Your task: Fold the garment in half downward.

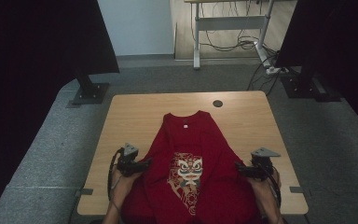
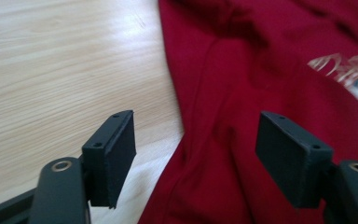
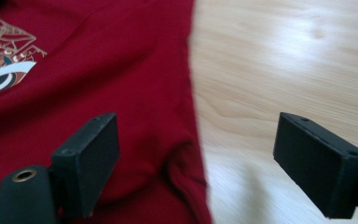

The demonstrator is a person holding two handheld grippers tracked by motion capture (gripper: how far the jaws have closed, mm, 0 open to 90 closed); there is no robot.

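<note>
On the wooden table [image 1: 121, 116], seen from above, a red T-shirt [image 1: 191, 158] lies flat, left gripper [image 1: 145, 164] and right gripper [image 1: 238, 167] at its edges. Each gripper view shows jaws apart, straddling the shirt's edge, gripping nothing.

shirt [image 1: 193, 163] on table [image 1: 130, 116], between tongs

Red printed T-shirt [image 1: 193, 154] flat on table
</note>
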